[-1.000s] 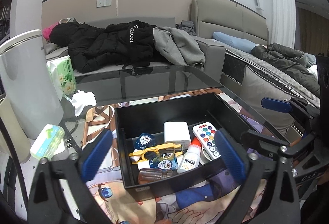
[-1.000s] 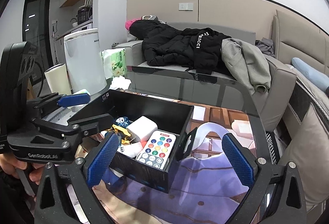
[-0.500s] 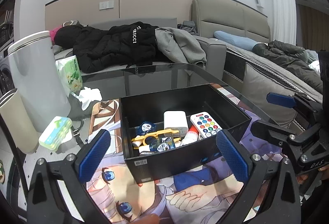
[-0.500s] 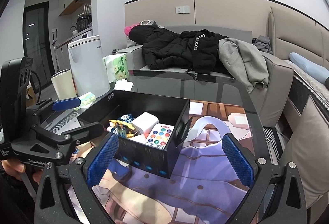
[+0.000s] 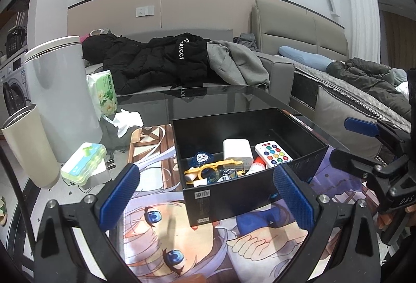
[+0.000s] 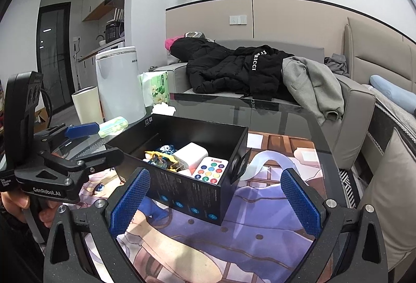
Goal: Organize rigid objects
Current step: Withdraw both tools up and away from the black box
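A black open box [image 5: 231, 201] stands on the printed mat on the glass table; it also shows in the right wrist view [image 6: 182, 194]. Inside lie a white remote with coloured buttons [image 5: 273, 153], a white charger block [image 5: 237, 149], a yellow tool [image 5: 210, 170], a glue bottle [image 5: 256, 168] and small blue items. The remote [image 6: 210, 171] and charger [image 6: 191, 155] show in the right wrist view too. My left gripper [image 5: 205, 198] is open and empty, just in front of the box. My right gripper [image 6: 214, 199] is open and empty, near the box's front right corner.
A white tall appliance [image 5: 61, 101], a cream cup [image 5: 31, 147], a green pill case [image 5: 83, 163], a tissue pack [image 5: 102, 92] and crumpled tissue [image 5: 127, 119] stand left of the box. A sofa with jackets [image 5: 161, 64] is behind the table.
Both grippers have pulled back and away from the box, which now looks smaller and farther. The box and its contents have not moved.
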